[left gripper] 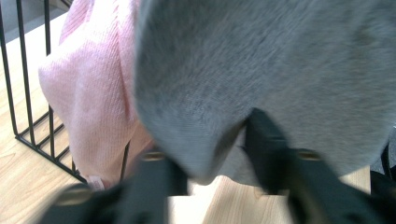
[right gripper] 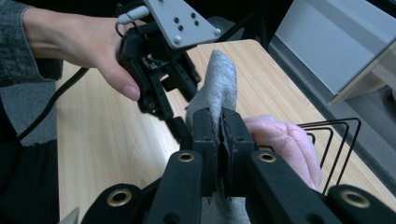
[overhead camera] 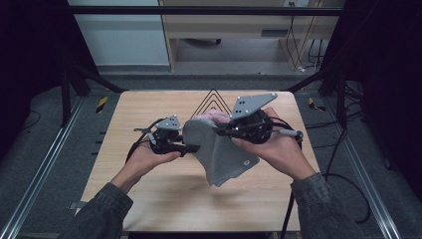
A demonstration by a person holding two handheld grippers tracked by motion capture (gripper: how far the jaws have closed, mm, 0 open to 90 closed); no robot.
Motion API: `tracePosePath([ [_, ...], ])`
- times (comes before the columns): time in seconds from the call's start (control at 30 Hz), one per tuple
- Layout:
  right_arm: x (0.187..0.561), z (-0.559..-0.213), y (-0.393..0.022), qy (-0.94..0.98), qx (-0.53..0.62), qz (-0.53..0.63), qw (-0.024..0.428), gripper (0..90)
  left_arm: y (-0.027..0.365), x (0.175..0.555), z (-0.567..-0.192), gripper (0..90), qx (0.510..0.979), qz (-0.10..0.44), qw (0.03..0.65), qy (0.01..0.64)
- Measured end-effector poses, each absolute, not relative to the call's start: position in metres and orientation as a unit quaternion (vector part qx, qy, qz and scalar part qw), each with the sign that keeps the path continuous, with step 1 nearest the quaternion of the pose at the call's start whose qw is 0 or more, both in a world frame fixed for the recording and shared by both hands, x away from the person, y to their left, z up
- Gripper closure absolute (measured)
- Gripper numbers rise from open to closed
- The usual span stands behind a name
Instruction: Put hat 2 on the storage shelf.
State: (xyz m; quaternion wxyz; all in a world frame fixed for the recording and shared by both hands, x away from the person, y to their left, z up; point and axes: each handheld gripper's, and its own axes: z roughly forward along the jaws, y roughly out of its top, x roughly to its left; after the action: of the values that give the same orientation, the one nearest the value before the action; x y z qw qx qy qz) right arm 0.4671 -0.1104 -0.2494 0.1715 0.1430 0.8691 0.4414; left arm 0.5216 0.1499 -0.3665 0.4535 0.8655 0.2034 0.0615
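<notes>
So there's a grey sock (overhead camera: pixel 219 154) held up above the middle of the wooden table (overhead camera: pixel 149 199), hanging down between the two hand-held grippers. The right gripper (right gripper: pixel 218 140) has its jaws pressed together on the sock's edge, with the grey knit squeezed flat between the pads in the right gripper view, so that one is clearly clamped on it. The left gripper (left gripper: pixel 212 140) is at the sock's other side: in the left gripper view the fabric bulges down into the gap between the two black jaws, one jaw on each side of the fold. That shot is blurry and I honestly can't tell if the pads are biting the cloth or just sitting around it. In the high view the left gripper sits just beside the sock's left edge, level with the right one, both hands at about the same height. Behind the sock there's a pink sock (right gripper: pixel 285 144) draped on a black wire rack (right gripper: pixel 336 140), which stands at the far middle of the table.
</notes>
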Motion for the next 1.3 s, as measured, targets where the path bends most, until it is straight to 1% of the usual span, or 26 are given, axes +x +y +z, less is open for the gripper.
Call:
tracePosePath([
  [0.03, 0.468, -0.250, -0.111, 0.868, 0.144, 0.442, 0.172, 86.1, 0.149, 0.521, -0.366, 73.0, 0.865, 0.062, 0.454, 0.203],
  [0.07, 0.469, -0.252, -0.114, 0.868, 0.148, 0.441, 0.172, 86.1, 0.149, 0.520, -0.365, 82.8, 0.865, 0.063, 0.454, 0.205],
  [0.1, 0.469, -0.253, -0.115, 0.868, 0.150, 0.442, 0.172, 86.1, 0.149, 0.520, -0.364, 85.3, 0.867, 0.064, 0.451, 0.203],
  [0.33, 0.473, -0.255, -0.127, 0.859, 0.174, 0.448, 0.174, 86.2, 0.151, 0.515, -0.350, 86.3, 0.866, 0.077, 0.448, 0.208],
  [0.43, 0.476, -0.256, -0.132, 0.855, 0.186, 0.451, 0.176, 86.2, 0.152, 0.514, -0.342, 86.4, 0.872, 0.079, 0.437, 0.204],
  [0.77, 0.484, -0.258, -0.143, 0.853, 0.202, 0.448, 0.177, 86.1, 0.150, 0.512, -0.310, 86.4, 0.906, 0.095, 0.374, 0.173],
  [0.9, 0.486, -0.256, -0.148, 0.849, 0.208, 0.453, 0.177, 86.1, 0.147, 0.513, -0.293, 86.4, 0.912, 0.102, 0.361, 0.164],
  [1.0, 0.488, -0.253, -0.152, 0.843, 0.215, 0.460, 0.179, 86.1, 0.146, 0.514, -0.281, 86.4, 0.915, 0.107, 0.356, 0.160],
  [1.17, 0.491, -0.244, -0.158, 0.832, 0.221, 0.475, 0.182, 86.2, 0.146, 0.519, -0.261, 86.4, 0.911, 0.115, 0.365, 0.156],
  [1.3, 0.495, -0.231, -0.162, 0.821, 0.226, 0.489, 0.189, 86.2, 0.145, 0.522, -0.243, 86.4, 0.908, 0.127, 0.369, 0.155],
])
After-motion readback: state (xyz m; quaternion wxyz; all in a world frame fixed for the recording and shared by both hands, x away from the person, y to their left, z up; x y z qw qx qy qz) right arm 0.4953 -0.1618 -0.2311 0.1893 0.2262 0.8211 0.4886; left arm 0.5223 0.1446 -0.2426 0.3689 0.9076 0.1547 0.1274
